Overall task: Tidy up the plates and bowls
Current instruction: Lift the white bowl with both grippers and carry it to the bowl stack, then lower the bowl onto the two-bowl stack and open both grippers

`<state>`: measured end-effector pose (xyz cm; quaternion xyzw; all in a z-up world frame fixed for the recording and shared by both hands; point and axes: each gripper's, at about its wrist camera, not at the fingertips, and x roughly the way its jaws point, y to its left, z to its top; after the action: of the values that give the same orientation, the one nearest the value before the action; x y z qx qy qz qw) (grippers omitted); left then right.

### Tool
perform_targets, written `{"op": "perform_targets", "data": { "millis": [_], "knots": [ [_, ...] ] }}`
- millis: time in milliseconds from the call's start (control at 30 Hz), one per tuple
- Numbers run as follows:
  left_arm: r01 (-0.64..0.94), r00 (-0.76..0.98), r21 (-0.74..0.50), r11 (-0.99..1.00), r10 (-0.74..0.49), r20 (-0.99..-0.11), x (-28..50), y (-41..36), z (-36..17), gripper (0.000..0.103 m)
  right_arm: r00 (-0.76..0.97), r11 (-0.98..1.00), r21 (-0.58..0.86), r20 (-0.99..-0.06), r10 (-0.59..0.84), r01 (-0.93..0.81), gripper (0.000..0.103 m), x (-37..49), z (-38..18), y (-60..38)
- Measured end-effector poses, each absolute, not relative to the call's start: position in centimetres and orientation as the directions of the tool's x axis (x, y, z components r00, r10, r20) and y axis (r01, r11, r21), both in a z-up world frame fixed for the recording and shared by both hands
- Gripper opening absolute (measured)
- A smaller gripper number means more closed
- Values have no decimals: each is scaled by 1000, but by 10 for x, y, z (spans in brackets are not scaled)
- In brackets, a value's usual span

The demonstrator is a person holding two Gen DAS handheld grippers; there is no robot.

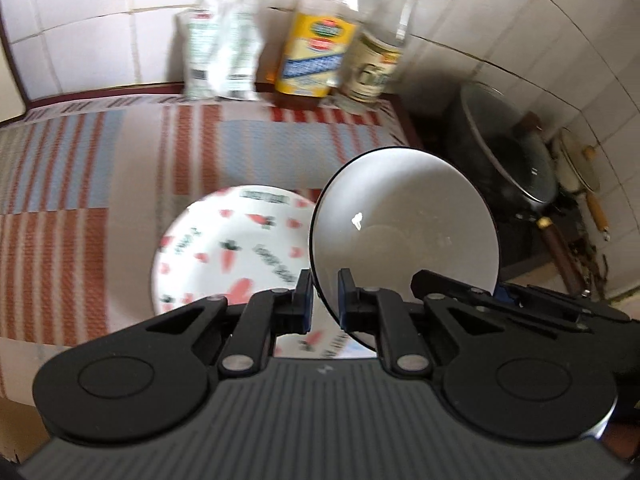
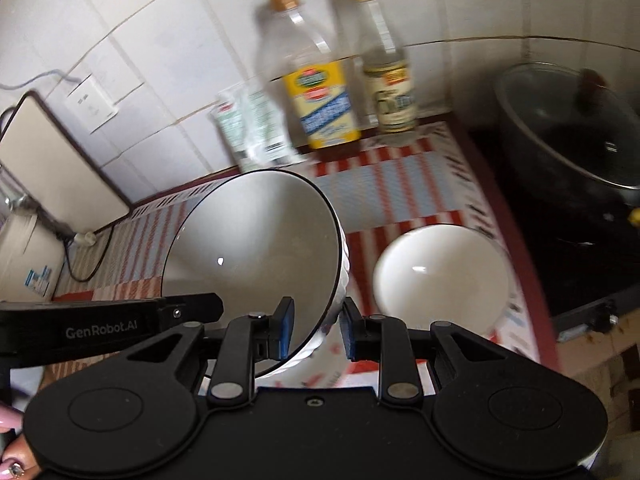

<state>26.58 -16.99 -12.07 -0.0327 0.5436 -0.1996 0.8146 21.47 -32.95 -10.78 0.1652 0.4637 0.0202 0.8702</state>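
A white bowl with a black rim (image 1: 404, 236) is tilted in the air, and both grippers pinch its rim. My left gripper (image 1: 324, 300) is shut on its lower edge. My right gripper (image 2: 316, 330) is shut on the same bowl (image 2: 256, 260) from the other side; its arm shows in the left wrist view (image 1: 520, 304). A white plate with red carrot prints (image 1: 232, 256) lies on the striped mat below. A second plain white bowl (image 2: 440, 276) stands on the mat to the right.
Two bottles (image 2: 320, 92) (image 2: 386, 68) and a white bag (image 2: 248, 128) stand against the tiled wall. A dark pot with a glass lid (image 2: 568, 128) sits on the stove at right. A cutting board (image 2: 52, 164) leans at left.
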Motion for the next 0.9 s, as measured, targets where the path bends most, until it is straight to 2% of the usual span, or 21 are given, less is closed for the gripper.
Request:
{"op": "perform_targets", "data": {
  "millis": [200, 267, 500, 733, 900],
  "knots": [
    [371, 319, -248, 895, -373, -871, 266, -218, -123, 11, 593, 965, 228, -798, 107, 133, 29, 206, -97, -364],
    [393, 299, -287, 874, -416, -859, 273, -229, -132, 10, 587, 968, 209, -804, 91, 136, 30, 211, -99, -375],
    [363, 239, -281, 888, -380, -894, 292, -259, -161, 11, 511, 965, 229, -849, 135, 126, 29, 241, -129, -408],
    [349, 193, -269, 898, -349, -917, 298, -279, -174, 10, 482, 985, 149, -872, 90, 85, 29, 247, -144, -412],
    [345, 175, -211, 915, -284, -943, 299, -293, -177, 12, 473, 992, 109, -879, 67, 61, 31, 247, -149, -413]
  ]
}}
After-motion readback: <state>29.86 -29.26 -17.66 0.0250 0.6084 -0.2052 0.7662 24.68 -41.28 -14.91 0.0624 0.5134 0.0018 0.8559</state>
